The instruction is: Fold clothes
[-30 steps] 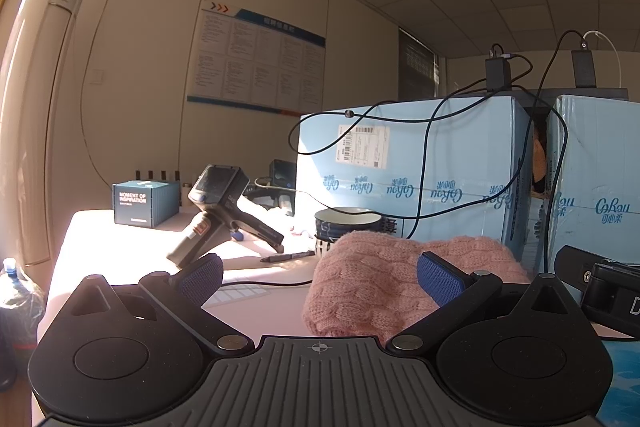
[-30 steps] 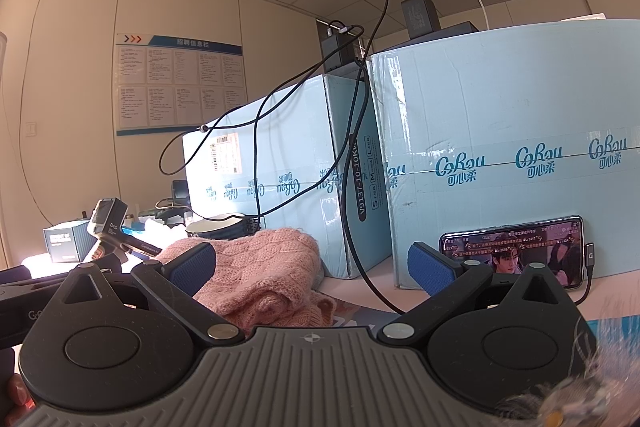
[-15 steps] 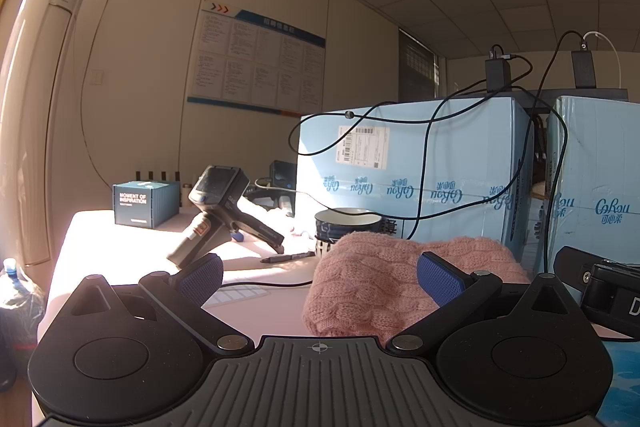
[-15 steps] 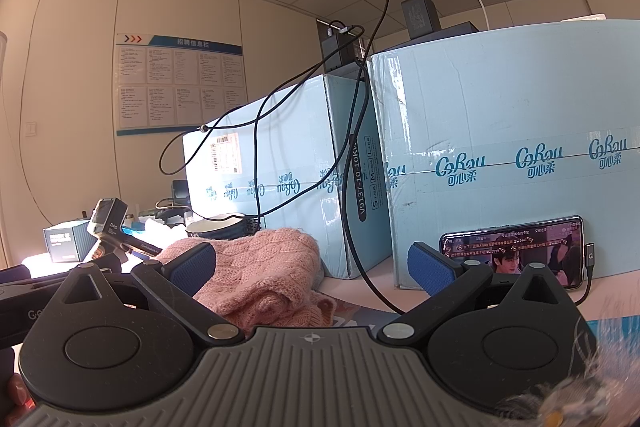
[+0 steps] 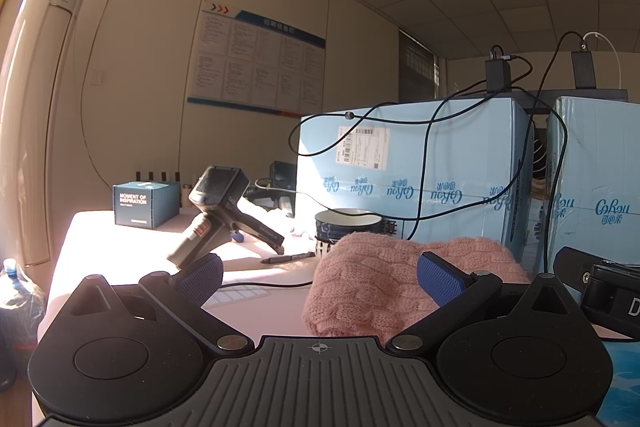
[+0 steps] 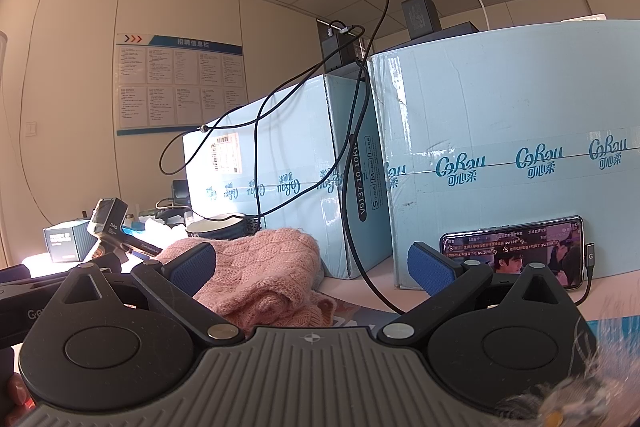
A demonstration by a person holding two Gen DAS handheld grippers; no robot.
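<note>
On the surface ahead of my left tool, the sweater lies before two boxes; a bowl sits behind it, a phone leans against the right box.

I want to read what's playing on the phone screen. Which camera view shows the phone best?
The right wrist view. The phone leans sideways against the right blue box, screen lit and facing the camera, a cable plugged into its right end; the gripper hides its lower left part. The left wrist view does not show it.
</note>
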